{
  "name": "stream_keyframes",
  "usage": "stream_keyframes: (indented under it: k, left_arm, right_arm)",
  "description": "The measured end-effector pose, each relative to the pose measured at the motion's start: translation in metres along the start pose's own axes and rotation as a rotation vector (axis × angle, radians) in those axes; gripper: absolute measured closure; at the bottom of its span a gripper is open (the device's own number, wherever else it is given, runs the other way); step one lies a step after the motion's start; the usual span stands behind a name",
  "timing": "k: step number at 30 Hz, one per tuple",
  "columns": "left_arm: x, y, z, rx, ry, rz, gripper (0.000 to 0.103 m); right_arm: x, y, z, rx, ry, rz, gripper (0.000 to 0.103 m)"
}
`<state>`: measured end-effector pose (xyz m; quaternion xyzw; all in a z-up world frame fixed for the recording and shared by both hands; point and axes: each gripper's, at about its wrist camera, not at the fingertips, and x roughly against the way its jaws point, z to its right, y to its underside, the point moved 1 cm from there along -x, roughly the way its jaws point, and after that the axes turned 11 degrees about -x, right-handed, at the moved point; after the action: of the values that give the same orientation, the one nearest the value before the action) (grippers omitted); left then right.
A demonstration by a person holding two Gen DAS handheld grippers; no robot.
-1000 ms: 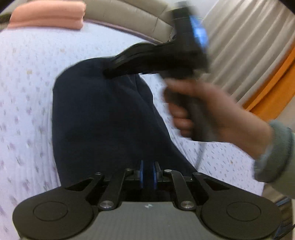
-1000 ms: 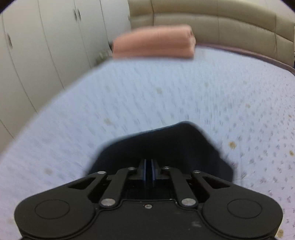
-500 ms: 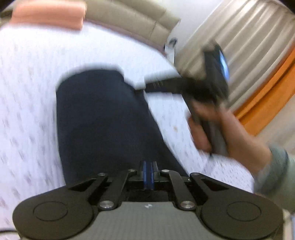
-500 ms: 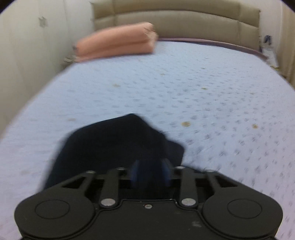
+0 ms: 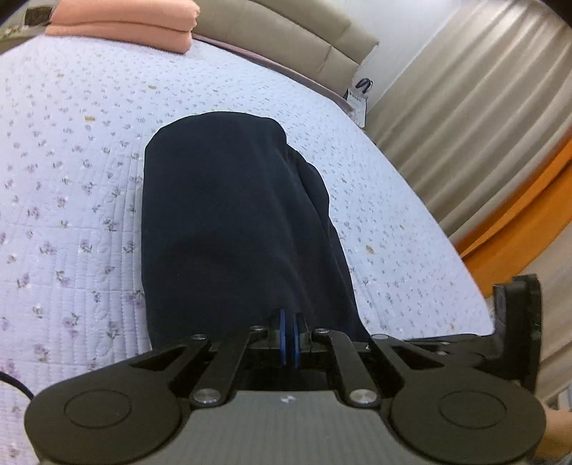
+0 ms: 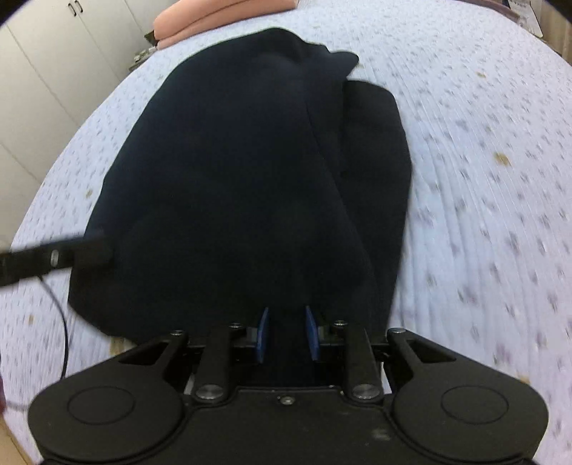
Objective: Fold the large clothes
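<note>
A dark navy garment [image 5: 228,229] lies folded lengthwise on the lilac floral quilt [image 5: 71,179]. It runs away from both grippers. My left gripper [image 5: 289,336] is shut, its blue pads together on the garment's near edge. In the right wrist view the garment [image 6: 232,171] fills the middle, with a second layer showing along its right side. My right gripper [image 6: 286,332] is closing, its pads still apart with dark cloth between them. The left gripper's fingers [image 6: 53,255] reach in to the garment's left edge. The right tool's black housing [image 5: 518,322] shows low on the right.
A folded pink blanket [image 5: 121,25] lies at the head of the bed against the padded headboard [image 5: 286,39]. Curtains [image 5: 464,107] hang beyond the bed's right side, white wardrobe doors [image 6: 53,71] stand on the left. A black cable [image 6: 60,322] trails over the quilt.
My right gripper left the garment's far end, opened, and swung back to the near edge beside the left one. The left gripper stayed shut and barely moved.
</note>
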<state>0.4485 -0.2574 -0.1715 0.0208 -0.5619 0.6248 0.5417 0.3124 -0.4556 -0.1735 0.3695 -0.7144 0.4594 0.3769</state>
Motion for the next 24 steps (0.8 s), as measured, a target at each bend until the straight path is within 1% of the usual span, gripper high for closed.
stream_keyframes:
  k: [4, 6, 7, 8, 9, 10, 11, 12, 13, 14, 15, 16, 17, 18, 19, 20, 21, 22, 24]
  left_arm:
    - [0.004, -0.003, 0.01, -0.051, -0.043, -0.005, 0.096]
    - [0.009, -0.004, 0.015, -0.063, -0.063, 0.003, 0.096]
    - [0.012, -0.006, 0.017, -0.062, -0.079, 0.01, 0.096]
    - [0.015, -0.008, 0.02, -0.062, -0.1, 0.019, 0.093]
    - [0.017, -0.01, 0.022, -0.067, -0.129, 0.038, 0.09]
    - [0.019, -0.012, 0.024, -0.079, -0.163, 0.064, 0.08]
    - [0.02, -0.014, 0.026, -0.091, -0.194, 0.088, 0.072]
    - [0.018, -0.017, 0.026, -0.097, -0.221, 0.104, 0.07]
    - [0.014, -0.02, 0.024, -0.099, -0.228, 0.103, 0.07]
    - [0.01, -0.023, 0.022, -0.093, -0.226, 0.097, 0.072]
    - [0.007, -0.024, 0.021, -0.087, -0.22, 0.099, 0.072]
    - [0.005, -0.026, 0.021, -0.085, -0.214, 0.103, 0.073]
    - [0.003, -0.026, 0.021, -0.092, -0.211, 0.101, 0.073]
    - [0.001, -0.026, 0.023, -0.105, -0.216, 0.098, 0.073]
    - [0.0, -0.025, 0.024, -0.116, -0.224, 0.097, 0.073]
    - [0.0, -0.024, 0.024, -0.118, -0.228, 0.093, 0.074]
    - [0.0, -0.023, 0.023, -0.115, -0.233, 0.09, 0.074]
    - [0.001, -0.023, 0.022, -0.109, -0.239, 0.091, 0.074]
    - [0.003, -0.023, 0.02, -0.094, -0.246, 0.095, 0.075]
  right_arm:
    - [0.013, 0.002, 0.004, -0.002, 0.006, -0.029, 0.077]
    - [0.023, -0.003, 0.008, -0.016, -0.005, -0.017, 0.077]
    - [0.027, -0.009, 0.01, -0.02, -0.01, 0.001, 0.07]
    - [0.032, -0.016, 0.01, -0.022, -0.01, 0.035, 0.067]
    - [0.034, -0.024, 0.009, -0.023, -0.019, 0.072, 0.055]
    - [0.036, -0.033, 0.008, -0.022, -0.041, 0.116, 0.052]
    - [0.035, -0.044, 0.003, -0.017, -0.061, 0.163, 0.052]
    - [0.031, -0.054, -0.003, -0.004, -0.057, 0.199, 0.052]
    - [0.025, -0.066, -0.011, 0.02, -0.054, 0.243, 0.052]
    - [0.019, -0.077, -0.02, 0.048, -0.06, 0.295, 0.054]
    - [0.01, -0.085, -0.027, 0.068, -0.066, 0.331, 0.062]
    - [-0.003, -0.096, -0.033, 0.086, -0.076, 0.349, 0.074]
    - [-0.016, -0.106, -0.036, 0.095, -0.083, 0.353, 0.08]
    - [-0.031, -0.116, -0.039, 0.111, -0.082, 0.343, 0.083]
    - [-0.047, -0.124, -0.039, 0.137, -0.054, 0.324, 0.096]
    - [-0.058, -0.128, -0.037, 0.158, -0.017, 0.314, 0.103]
    - [-0.064, -0.131, -0.029, 0.161, 0.021, 0.323, 0.103]
    - [-0.062, -0.134, -0.02, 0.142, 0.036, 0.334, 0.103]
    - [-0.051, -0.138, -0.009, 0.071, 0.033, 0.318, 0.103]
